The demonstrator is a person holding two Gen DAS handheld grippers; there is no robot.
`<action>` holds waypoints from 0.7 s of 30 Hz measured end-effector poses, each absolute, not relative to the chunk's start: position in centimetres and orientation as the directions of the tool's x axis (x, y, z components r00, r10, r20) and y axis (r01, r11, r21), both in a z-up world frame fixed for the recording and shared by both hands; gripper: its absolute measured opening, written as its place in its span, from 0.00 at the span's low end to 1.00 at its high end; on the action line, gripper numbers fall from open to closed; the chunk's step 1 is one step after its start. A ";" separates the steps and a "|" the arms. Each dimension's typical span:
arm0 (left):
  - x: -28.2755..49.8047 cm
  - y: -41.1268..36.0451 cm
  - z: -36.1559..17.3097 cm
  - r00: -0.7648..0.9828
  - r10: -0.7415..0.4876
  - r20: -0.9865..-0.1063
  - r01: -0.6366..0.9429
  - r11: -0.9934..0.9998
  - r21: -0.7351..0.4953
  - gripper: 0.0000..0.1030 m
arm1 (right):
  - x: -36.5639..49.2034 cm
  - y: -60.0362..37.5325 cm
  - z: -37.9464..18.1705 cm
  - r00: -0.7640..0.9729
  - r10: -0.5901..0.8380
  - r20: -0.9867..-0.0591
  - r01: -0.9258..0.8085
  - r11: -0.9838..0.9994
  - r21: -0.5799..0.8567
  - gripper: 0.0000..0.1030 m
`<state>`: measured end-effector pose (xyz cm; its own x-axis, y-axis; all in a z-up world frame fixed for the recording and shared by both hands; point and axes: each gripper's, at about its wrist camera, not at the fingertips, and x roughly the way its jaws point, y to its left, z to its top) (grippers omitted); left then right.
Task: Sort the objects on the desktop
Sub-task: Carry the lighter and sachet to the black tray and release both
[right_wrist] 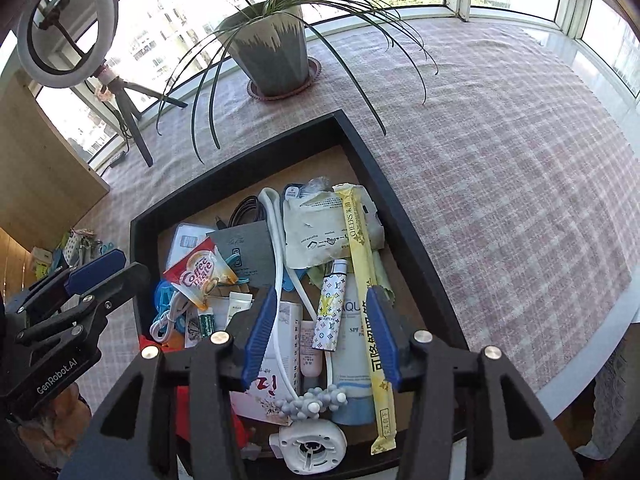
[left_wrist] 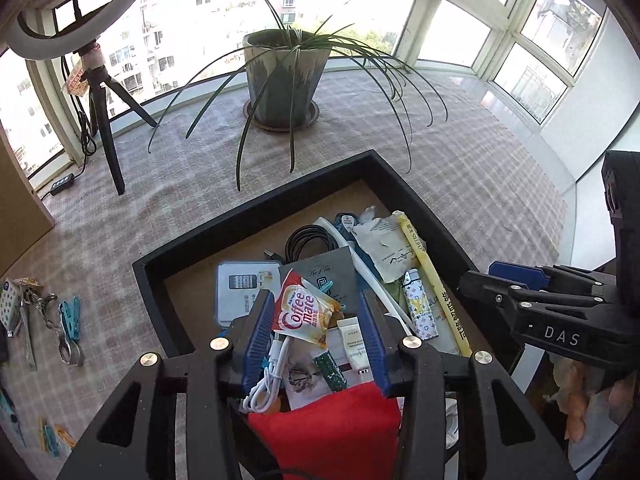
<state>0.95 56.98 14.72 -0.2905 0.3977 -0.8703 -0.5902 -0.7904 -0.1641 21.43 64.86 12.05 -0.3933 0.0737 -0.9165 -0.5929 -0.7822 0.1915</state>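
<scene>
L gripper (left_wrist: 316,336) hangs over the near-left part of the tray (left_wrist: 256,216), jaws spread wide, nothing clamped. Between its blue pads (left_wrist: 258,336) in the L view: Coffee-mate sachet (left_wrist: 302,312), a small white tube (left_wrist: 352,346), a green-patterned stick (left_wrist: 330,372) and a coiled white cable (left_wrist: 268,384), all lying loose in the tray. A red cloth (left_wrist: 332,432) sits at 6 o'clock, under the gripper body.

R gripper (right_wrist: 322,336) is also spread wide, holding nothing, above the near-right part of the tray (right_wrist: 396,216). Framed between its pads (right_wrist: 260,332): the LV-print lighter (right_wrist: 330,316), a pink tube (right_wrist: 310,348), a white hose (right_wrist: 276,264) and the top of a white/blue bottle (right_wrist: 352,364). The long yellow stick pack (right_wrist: 362,280) runs from 12 to 6 o'clock, passing just beside the R pad; can't tell if touching. White fan (right_wrist: 308,444) w/ grey knobby strap at 6 o'clock.

Rest of tray: black cable (left_wrist: 308,240) at 12 o'clock, white box (left_wrist: 244,292) at 10, grey card (left_wrist: 328,276) centre, crumpled white packet (left_wrist: 380,248) at 1 o'clock.

Outside the tray, on the checked cloth (left_wrist: 460,152): blue clips (left_wrist: 70,316) and keys (left_wrist: 52,320) at 9 o'clock in the L view, well apart from the tray. Potted plant (left_wrist: 284,76) at 12 o'clock, ring light (right_wrist: 66,24) on a tripod at 10–11.
</scene>
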 end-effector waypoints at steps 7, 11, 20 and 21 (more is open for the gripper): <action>0.3 54.6 14.3 -0.288 0.384 -0.877 -0.552 -0.815 -0.176 0.39 | 20.0 63.0 12.2 -0.401 0.054 -0.914 -0.554 -0.809 0.195 0.45; -0.3 52.1 14.0 -0.296 0.363 -0.884 -0.514 -0.840 -0.172 0.39 | 18.5 61.5 12.1 -0.405 0.033 -0.914 -0.525 -0.827 0.202 0.45; -1.7 42.7 12.8 -0.322 0.287 -0.902 -0.377 -0.913 -0.156 0.39 | 13.3 55.3 12.1 -0.415 -0.045 -0.909 -0.400 -0.888 0.226 0.45; -1.8 41.5 12.6 -0.325 0.277 -0.904 -0.361 -0.920 -0.152 0.39 | 12.7 54.5 12.1 -0.415 -0.056 -0.908 -0.382 -0.895 0.230 0.45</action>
